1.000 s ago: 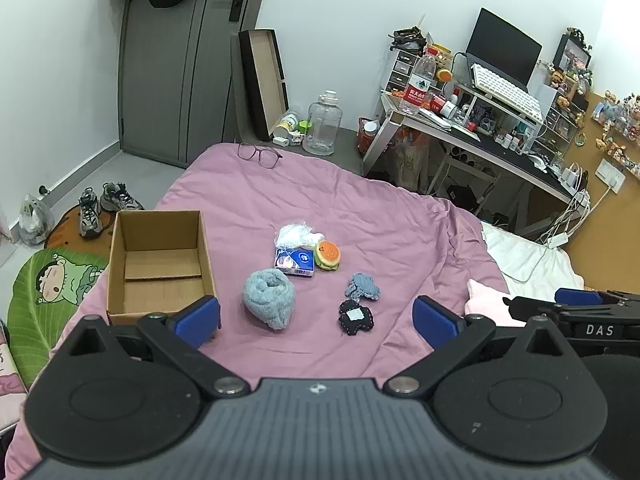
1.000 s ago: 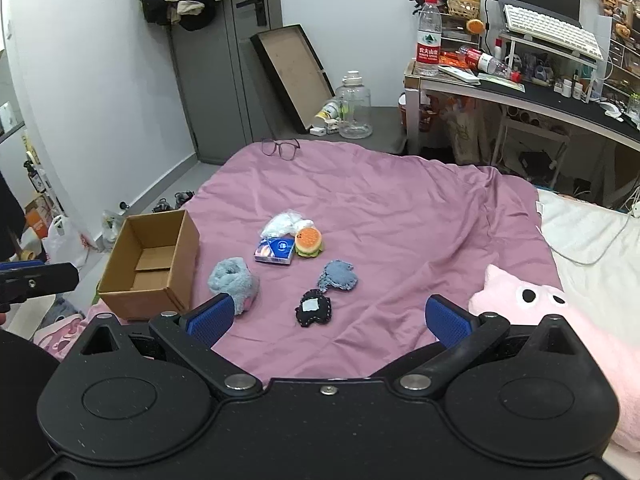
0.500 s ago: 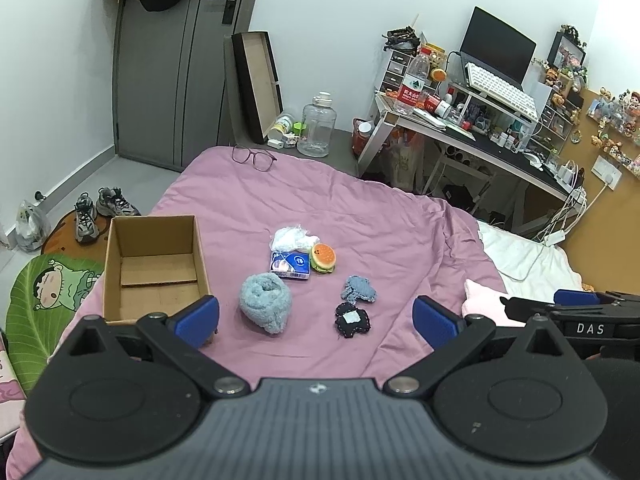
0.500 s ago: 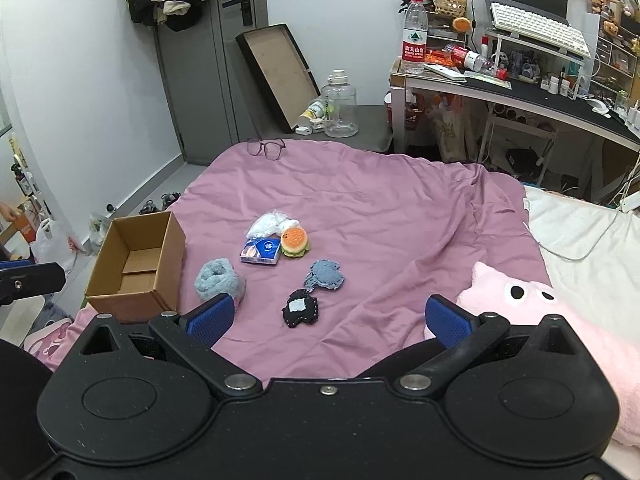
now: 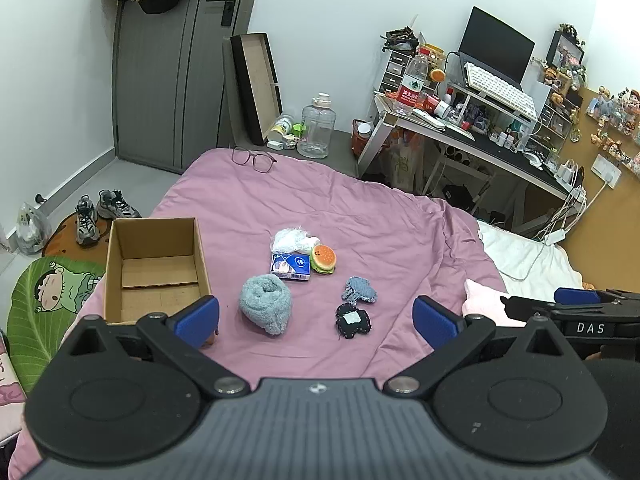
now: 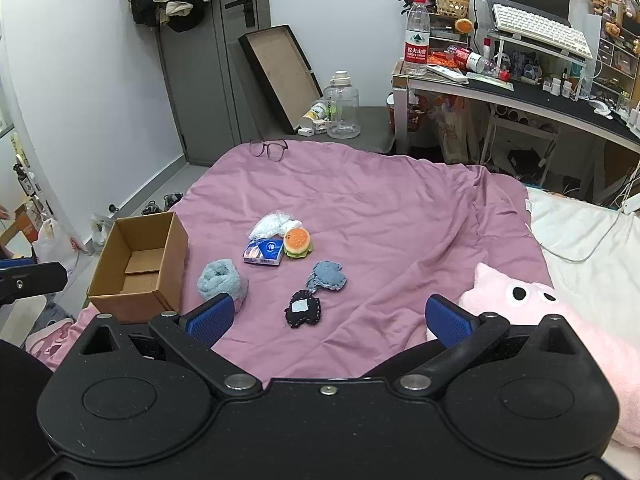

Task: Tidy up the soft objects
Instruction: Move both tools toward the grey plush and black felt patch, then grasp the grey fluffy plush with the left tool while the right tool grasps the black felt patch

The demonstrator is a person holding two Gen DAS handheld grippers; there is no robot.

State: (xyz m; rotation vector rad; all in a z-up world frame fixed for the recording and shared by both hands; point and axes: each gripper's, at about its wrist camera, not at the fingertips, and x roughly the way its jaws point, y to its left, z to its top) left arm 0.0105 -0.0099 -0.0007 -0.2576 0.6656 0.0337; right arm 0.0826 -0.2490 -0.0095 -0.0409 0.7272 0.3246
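Both the left claw (image 5: 316, 320) and the right claw (image 6: 326, 316) hang wide open and empty above the purple bedspread (image 5: 380, 232), the cardboard box (image 5: 154, 268) at ten o'clock of the rolled blue towel (image 5: 266, 302).

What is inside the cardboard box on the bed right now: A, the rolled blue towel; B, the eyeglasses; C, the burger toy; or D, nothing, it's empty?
D: the cardboard box shows only its bare bottom, while the rolled blue towel, burger toy and eyeglasses all lie outside it on the pink bedspread.
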